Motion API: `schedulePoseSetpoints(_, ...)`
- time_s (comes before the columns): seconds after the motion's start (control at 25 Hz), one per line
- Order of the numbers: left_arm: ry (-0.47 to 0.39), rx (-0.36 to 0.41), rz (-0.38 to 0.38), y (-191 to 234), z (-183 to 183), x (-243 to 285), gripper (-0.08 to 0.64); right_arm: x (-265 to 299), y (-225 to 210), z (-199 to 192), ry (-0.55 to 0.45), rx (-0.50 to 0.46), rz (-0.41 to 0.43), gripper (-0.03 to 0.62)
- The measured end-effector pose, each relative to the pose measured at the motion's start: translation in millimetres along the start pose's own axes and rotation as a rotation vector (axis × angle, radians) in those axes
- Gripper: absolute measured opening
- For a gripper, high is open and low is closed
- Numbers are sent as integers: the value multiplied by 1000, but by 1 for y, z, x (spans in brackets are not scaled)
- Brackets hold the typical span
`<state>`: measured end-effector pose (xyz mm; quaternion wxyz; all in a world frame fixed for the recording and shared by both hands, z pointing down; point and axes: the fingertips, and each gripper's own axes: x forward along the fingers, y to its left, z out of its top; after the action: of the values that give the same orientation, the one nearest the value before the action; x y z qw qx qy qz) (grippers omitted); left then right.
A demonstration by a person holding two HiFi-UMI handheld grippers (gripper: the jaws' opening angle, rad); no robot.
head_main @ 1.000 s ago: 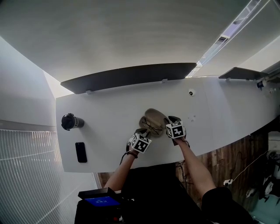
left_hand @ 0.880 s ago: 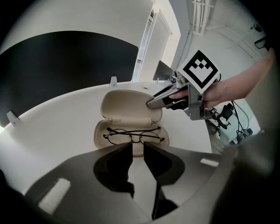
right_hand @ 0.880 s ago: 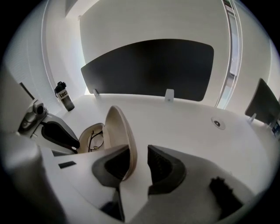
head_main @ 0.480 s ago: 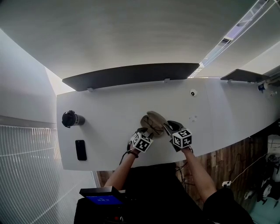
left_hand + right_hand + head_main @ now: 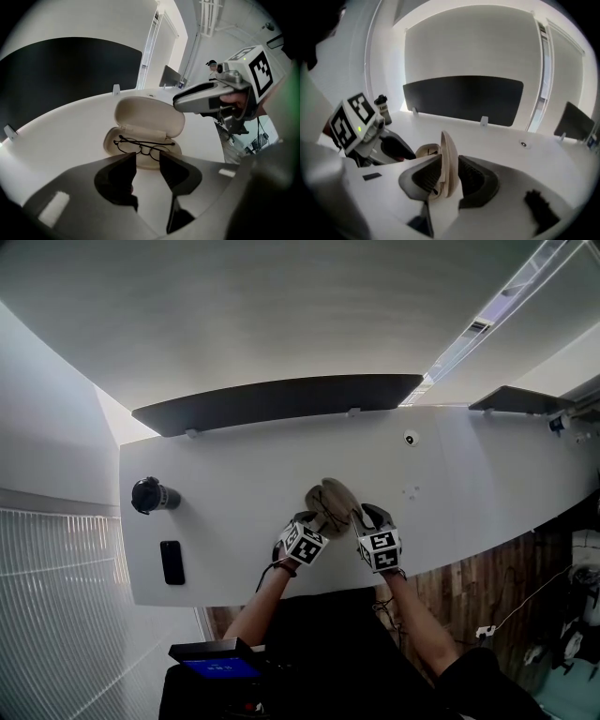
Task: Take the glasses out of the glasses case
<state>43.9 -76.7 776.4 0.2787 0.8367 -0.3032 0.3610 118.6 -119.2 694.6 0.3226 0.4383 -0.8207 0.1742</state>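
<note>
One relation to settle first: getting from the left gripper (image 5: 147,160), open and empty, to the glasses (image 5: 143,146). Points down at the near rim of the glasses case (image 5: 108,145), just short of it, nothing between the jaws. Lie straight ahead in the lower tray, long axis crosswise to that gripper's line, frame folded flat. Clamps the lid (image 5: 449,140) upright with the right gripper (image 5: 449,164), from the far side, so likely leaves the reach to the nearer left. Rests on a plain white bench (image 5: 234,474), with a black phone (image 5: 173,564) and a dark bottle (image 5: 150,498) well apart at the left end. Beyond, a dark panel (image 5: 281,399), pale walls, wooden floor (image 5: 487,587).
</note>
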Motion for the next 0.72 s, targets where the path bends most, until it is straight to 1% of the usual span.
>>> schedulePoseSetpoints(0.04,1,-3,0,0,0,0,164,-6,-4,8,-34,35,-18,117)
schedulePoseSetpoints(0.08,1,-4,0,-1,1,0,164,-16,-7,18,-69,29,-48,117)
schedulePoseSetpoints(0.12,0,-3,0,-2,2,0,164,-26,-6,30,-102,-22,-75,113)
schedulePoseSetpoints(0.16,-3,1,1,-3,3,0,164,-34,0,42,-126,-106,-83,89)
schedulePoseSetpoints(0.2,-7,6,2,-3,3,-1,164,-37,13,51,-132,-201,-64,64)
schedulePoseSetpoints(0.24,-9,9,4,-2,3,-1,164,-34,28,55,-109,-282,-26,58)
schedulePoseSetpoints(0.28,-8,11,7,-1,2,-2,164,-27,41,55,-61,-322,14,58)
schedulePoseSetpoints(0.32,-5,9,10,0,0,-4,166,-17,50,51,-4,-318,45,58)
schedulePoseSetpoints(0.36,-3,5,15,1,-1,-6,166,-6,52,45,45,-288,62,58)
schedulePoseSetpoints(0.44,-12,-8,25,2,0,-12,172,12,49,30,118,-234,78,58)
schedulePoseSetpoints(0.48,-21,-15,31,4,1,-16,172,18,49,24,144,-230,88,58)
schedulePoseSetpoints(0.64,-73,-73,69,22,-2,-40,172,38,65,11,234,-298,152,58)
schedulePoseSetpoints(0.72,-104,-108,89,32,-4,-54,172,46,69,-1,298,-284,191,58)
